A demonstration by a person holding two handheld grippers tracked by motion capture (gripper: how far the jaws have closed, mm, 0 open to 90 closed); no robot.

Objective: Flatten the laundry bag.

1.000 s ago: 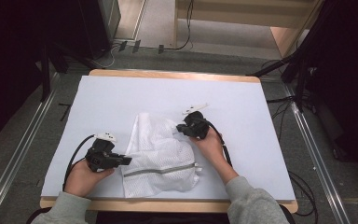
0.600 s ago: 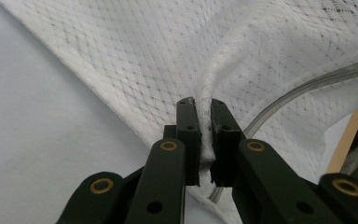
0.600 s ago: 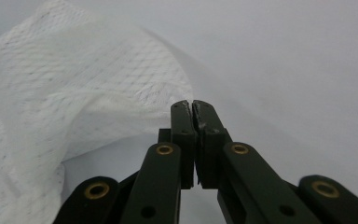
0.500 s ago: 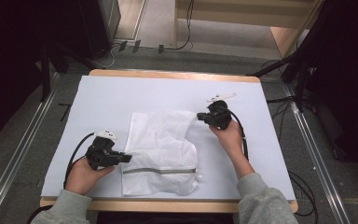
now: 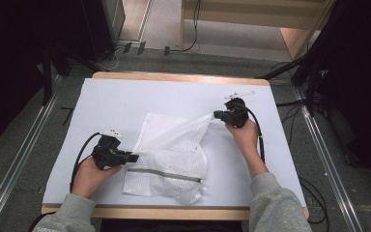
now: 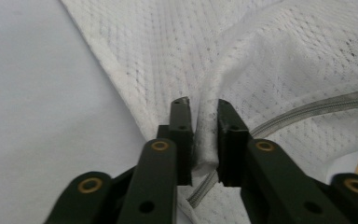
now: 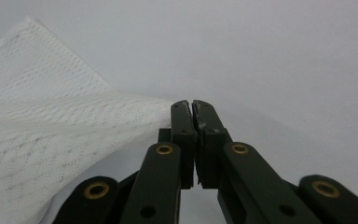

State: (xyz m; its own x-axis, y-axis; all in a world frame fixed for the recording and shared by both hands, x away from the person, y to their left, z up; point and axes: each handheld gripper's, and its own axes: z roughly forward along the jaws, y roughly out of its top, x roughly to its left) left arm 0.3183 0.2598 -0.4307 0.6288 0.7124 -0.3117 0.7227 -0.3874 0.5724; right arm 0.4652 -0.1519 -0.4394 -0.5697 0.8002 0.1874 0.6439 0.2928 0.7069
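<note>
Pulling a corner of the white mesh bag (image 5: 171, 154) up toward the right of the high view, my right gripper (image 5: 218, 115) has its fingers (image 7: 182, 122) pressed together on that thin fabric; a second ago it sat lower, over the bag's middle. The corner now stretches taut and lifted. My left gripper (image 5: 134, 157) has stayed at the bag's left edge, its fingers (image 6: 181, 116) pinching a thick fold just above the grey zipper (image 5: 164, 174). The bag lies at the lower centre of the white table (image 5: 116, 101), more spread than before.
</note>
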